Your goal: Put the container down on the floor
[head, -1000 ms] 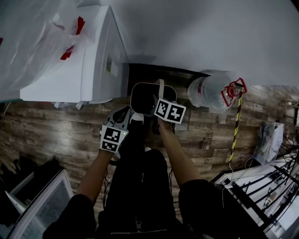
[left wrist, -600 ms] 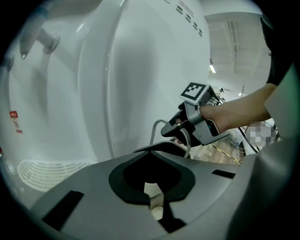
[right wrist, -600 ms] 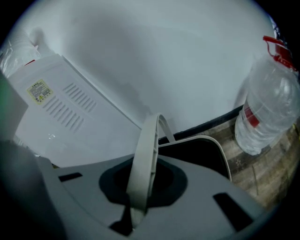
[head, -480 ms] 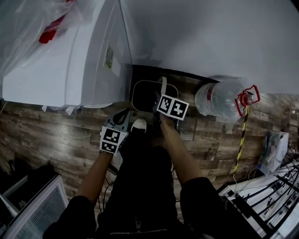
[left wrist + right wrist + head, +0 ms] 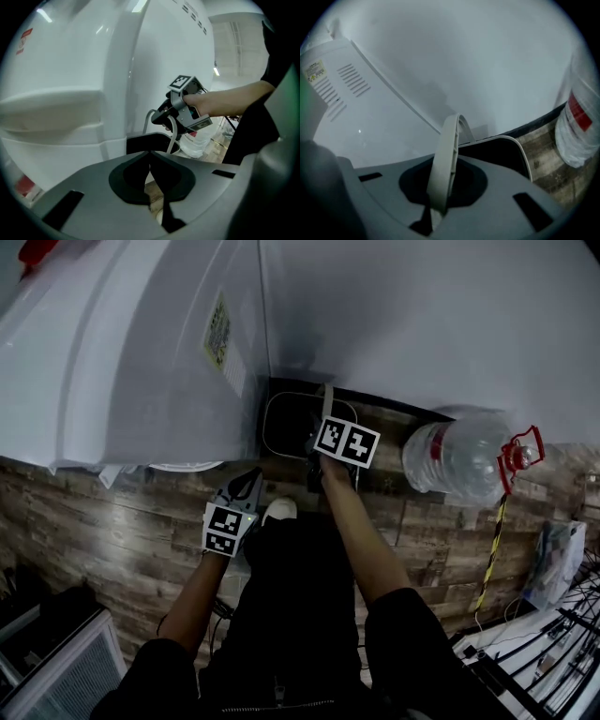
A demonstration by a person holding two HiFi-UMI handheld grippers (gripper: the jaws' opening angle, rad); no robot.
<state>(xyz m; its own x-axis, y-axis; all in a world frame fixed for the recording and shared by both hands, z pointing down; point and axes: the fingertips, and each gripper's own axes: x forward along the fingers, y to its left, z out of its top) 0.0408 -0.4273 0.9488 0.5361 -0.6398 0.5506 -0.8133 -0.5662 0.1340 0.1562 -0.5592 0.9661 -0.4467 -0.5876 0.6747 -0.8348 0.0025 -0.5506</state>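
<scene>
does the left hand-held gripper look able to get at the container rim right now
Probably yes: the container sits just ahead of the left hand-held gripper with nothing between, though its jaws are shut.

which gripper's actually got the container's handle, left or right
The right gripper: its jaws are shut on the pale handle of the dark container. The left gripper is shut on nothing.

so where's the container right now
In the head view the container is upper middle, at the foot of the wall, held by its handle in the right claw, between the white appliance on its left and the water bottle on its right.
</scene>
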